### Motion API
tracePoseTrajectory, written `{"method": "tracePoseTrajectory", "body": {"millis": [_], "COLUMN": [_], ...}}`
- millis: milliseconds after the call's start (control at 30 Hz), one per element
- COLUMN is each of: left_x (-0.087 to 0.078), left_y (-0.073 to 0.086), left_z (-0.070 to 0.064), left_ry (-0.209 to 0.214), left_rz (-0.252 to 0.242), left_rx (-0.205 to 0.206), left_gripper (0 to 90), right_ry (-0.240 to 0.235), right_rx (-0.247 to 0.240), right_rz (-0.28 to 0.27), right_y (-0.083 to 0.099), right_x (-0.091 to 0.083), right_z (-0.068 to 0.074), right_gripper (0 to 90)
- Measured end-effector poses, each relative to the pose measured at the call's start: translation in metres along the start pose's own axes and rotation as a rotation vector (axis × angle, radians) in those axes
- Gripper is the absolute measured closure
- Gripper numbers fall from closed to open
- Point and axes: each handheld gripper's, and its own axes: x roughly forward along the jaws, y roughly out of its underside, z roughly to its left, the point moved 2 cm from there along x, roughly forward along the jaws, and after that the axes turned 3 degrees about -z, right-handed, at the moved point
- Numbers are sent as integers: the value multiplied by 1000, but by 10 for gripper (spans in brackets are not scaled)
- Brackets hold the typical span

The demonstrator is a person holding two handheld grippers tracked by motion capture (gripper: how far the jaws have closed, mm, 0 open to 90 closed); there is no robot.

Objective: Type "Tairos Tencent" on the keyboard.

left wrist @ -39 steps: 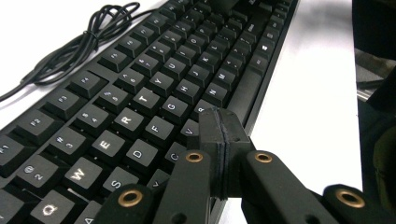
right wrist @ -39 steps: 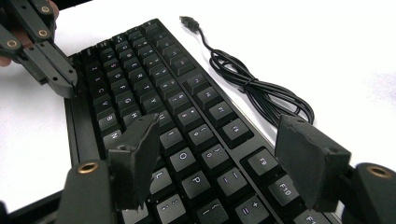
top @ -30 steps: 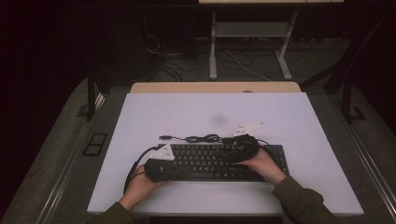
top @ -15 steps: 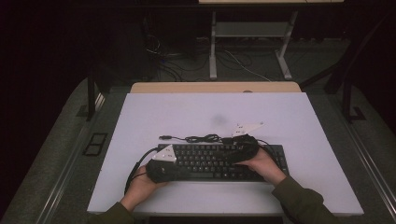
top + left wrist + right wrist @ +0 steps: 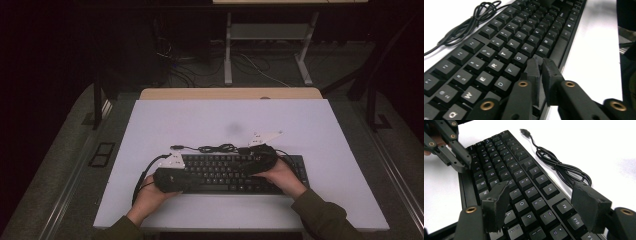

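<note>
A black keyboard [image 5: 235, 174] lies along the near part of the white table [image 5: 200, 117], its coiled black cable [image 5: 215, 148] just behind it. My left gripper [image 5: 192, 181] rests at the keyboard's left end. In the left gripper view the gripper [image 5: 540, 62] is shut with nothing between its jaws, tips low over the bottom key row of the keyboard [image 5: 499, 50]. My right gripper [image 5: 245, 165] hovers over the keyboard's right half. In the right gripper view the gripper [image 5: 542, 188] is open wide above the keys [image 5: 506, 167], with the left gripper [image 5: 464, 161] farther off.
The cable [image 5: 559, 167] ends in a loose USB plug [image 5: 524, 131] on the bare table. A wooden edge [image 5: 230, 93] borders the table's far side. Beyond it stand a desk frame [image 5: 230, 50] and floor cables. Bare white surface lies behind and right of the keyboard.
</note>
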Motion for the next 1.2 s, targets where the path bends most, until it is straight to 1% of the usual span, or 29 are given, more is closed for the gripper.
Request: {"method": "tracePoseTrajectory", "body": {"millis": [100,200,233,333,500,567,600,633,833,1033,1200], "left_x": [-2,-2,-2,-3,-3,-4,-5,-5,-5,-6,-8], "left_y": [-1,-1,-1,-2,-2,-2,-3,-3,-2,-1,0], "left_z": [2,3,4,5,7,8,9,9,11,12,13], "left_ry": [-17,-35,-40,-52,-79,-90,-97,-100,-114,-125,-136], "left_rz": [-8,-21,-21,-29,-41,-53,-55,-61,-71,-81,-85], "left_rx": [2,-13,-13,-10,-19,-25,-20,-26,-31,-35,-36], "left_gripper": [760,691,670,578,446,412,397,380,309,280,264], "right_ry": [1,1,2,5,-1,-2,-2,-4,-9,-12,-21], "right_rx": [1,4,4,6,12,12,17,15,20,18,18], "right_rz": [0,-1,-2,-4,-16,-16,-17,-18,-22,-27,-24], "right_y": [0,0,0,0,-1,0,0,0,1,3,5], "right_x": [0,0,-1,-1,-3,-4,-5,-5,-11,-15,-18], "right_z": [0,1,1,0,2,2,2,2,3,5,7], "right_gripper": [304,304,304,304,303,304,304,304,310,313,338]}}
